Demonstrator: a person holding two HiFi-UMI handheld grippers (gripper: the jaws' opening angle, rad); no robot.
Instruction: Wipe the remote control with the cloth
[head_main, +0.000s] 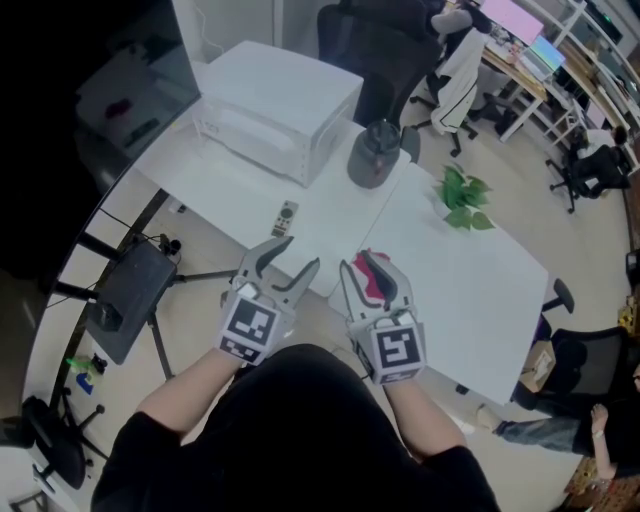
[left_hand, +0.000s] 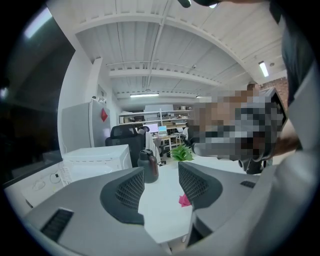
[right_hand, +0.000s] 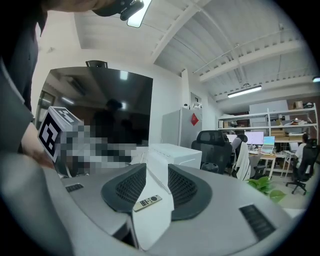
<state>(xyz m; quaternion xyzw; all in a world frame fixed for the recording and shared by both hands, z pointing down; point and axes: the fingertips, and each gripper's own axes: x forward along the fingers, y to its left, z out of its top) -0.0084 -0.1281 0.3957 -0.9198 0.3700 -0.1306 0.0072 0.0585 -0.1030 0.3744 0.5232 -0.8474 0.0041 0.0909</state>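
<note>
The remote control (head_main: 286, 218) is a slim light bar lying on the white table (head_main: 470, 290), just past my left gripper (head_main: 298, 255). That gripper hovers at the table's front edge with its jaws wide apart and nothing in them. The pink cloth (head_main: 371, 281) lies crumpled on the table, partly hidden behind my right gripper (head_main: 362, 265), which is open and holds nothing. In the left gripper view the cloth (left_hand: 184, 201) shows low between the jaws of the left gripper (left_hand: 161, 182). In the right gripper view the remote (right_hand: 147, 202) appears in the gap of the right gripper (right_hand: 157, 182).
A white box-shaped appliance (head_main: 275, 110) stands at the table's back left, with a dark jug (head_main: 373, 155) beside it and a small green plant (head_main: 463, 198) to the right. A large black screen (head_main: 90, 90) and a stand (head_main: 130, 290) are on the left. Office chairs (head_main: 385, 50) stand behind.
</note>
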